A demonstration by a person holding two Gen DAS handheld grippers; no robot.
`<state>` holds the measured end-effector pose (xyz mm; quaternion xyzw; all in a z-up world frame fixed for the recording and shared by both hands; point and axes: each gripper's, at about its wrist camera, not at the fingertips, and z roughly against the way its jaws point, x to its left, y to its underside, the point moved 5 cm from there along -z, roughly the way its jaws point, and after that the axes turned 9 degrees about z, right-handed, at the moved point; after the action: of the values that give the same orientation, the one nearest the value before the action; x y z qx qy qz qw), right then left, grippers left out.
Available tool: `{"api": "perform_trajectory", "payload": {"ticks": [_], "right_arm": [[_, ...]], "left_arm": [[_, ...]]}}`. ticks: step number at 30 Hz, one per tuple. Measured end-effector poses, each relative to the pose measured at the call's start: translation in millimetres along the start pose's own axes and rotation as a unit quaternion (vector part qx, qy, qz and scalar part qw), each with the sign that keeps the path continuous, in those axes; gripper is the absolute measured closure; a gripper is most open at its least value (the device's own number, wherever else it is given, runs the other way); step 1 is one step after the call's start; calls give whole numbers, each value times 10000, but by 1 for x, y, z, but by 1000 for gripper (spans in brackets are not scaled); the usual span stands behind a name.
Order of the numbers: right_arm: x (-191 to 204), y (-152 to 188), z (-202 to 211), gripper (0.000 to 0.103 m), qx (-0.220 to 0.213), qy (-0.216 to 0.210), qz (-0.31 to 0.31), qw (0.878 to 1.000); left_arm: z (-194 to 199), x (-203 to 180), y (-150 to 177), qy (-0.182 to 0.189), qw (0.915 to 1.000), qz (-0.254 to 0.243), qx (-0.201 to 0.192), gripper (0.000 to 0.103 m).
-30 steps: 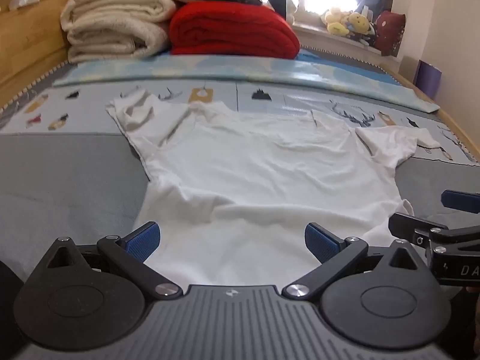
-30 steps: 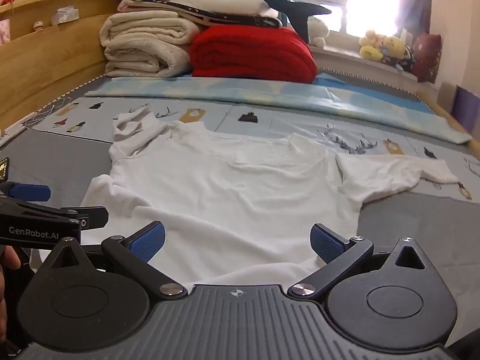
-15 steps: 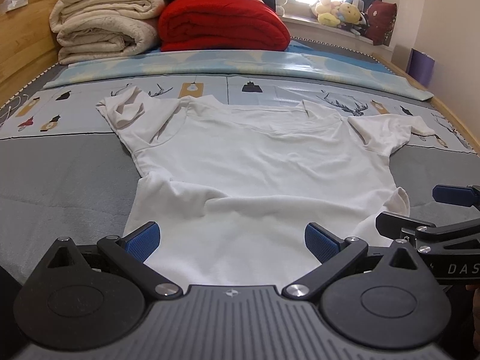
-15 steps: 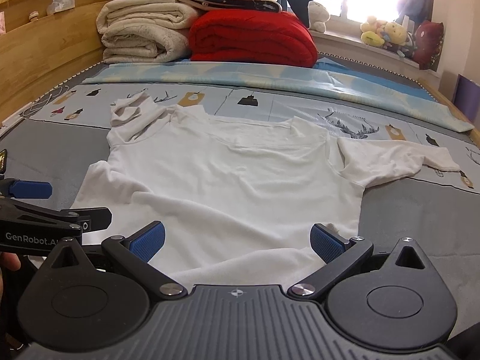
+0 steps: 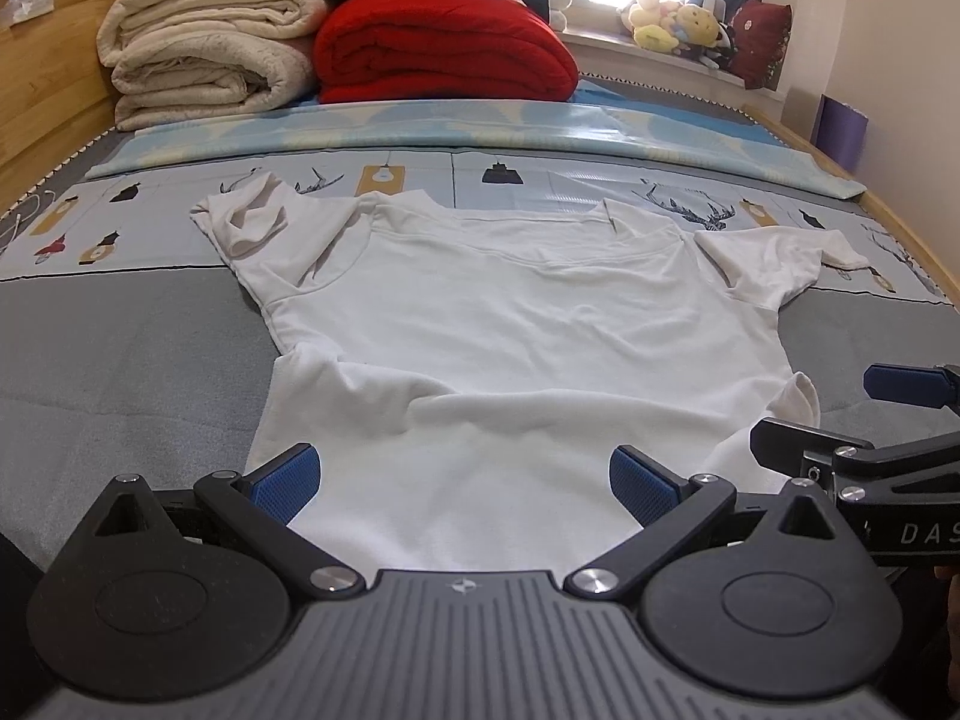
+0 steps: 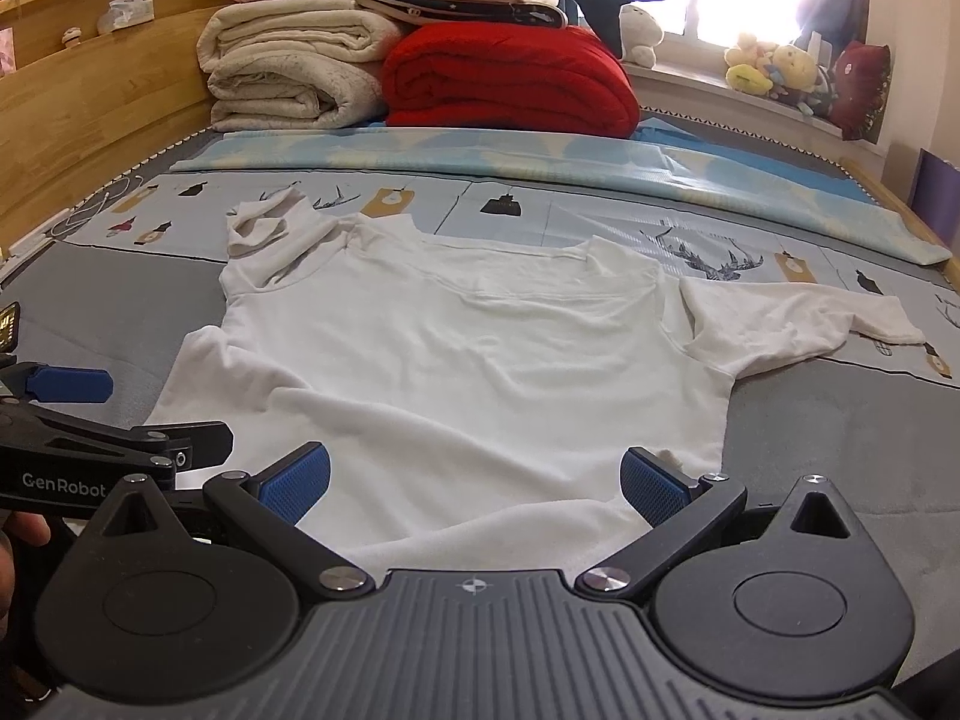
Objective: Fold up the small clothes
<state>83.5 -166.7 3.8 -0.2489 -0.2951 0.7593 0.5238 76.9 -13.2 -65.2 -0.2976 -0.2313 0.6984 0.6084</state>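
Note:
A white T-shirt (image 5: 510, 336) lies spread flat on the bed, collar away from me, hem near me; it also shows in the right wrist view (image 6: 468, 360). Its left sleeve (image 5: 252, 222) is crumpled, its right sleeve (image 5: 780, 264) lies out flat. My left gripper (image 5: 465, 480) is open over the hem, left of middle. My right gripper (image 6: 474, 480) is open over the hem's right part. Each gripper shows at the edge of the other's view, the right one (image 5: 888, 420) and the left one (image 6: 90, 420). Neither holds cloth.
The bed has a grey mat (image 5: 120, 372) near me and a patterned sheet (image 5: 540, 180) beyond. Folded cream blankets (image 5: 210, 54) and a red blanket (image 5: 444, 54) are stacked at the far end. Plush toys (image 5: 678, 24) sit on the windowsill. A wooden bed frame (image 6: 90, 108) runs along the left.
Both grippers have tilted and shifted slightly, so the shirt sits more centred and squarer in view. Both stay open and the shirt has not moved.

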Motion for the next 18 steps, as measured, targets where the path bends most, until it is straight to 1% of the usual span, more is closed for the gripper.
{"api": "perform_trajectory", "payload": {"ticks": [18], "right_arm": [[-2, 0, -2, 1, 28, 32, -54, 10000]], "left_arm": [[-2, -2, 0, -2, 10000, -16, 40, 0]]}}
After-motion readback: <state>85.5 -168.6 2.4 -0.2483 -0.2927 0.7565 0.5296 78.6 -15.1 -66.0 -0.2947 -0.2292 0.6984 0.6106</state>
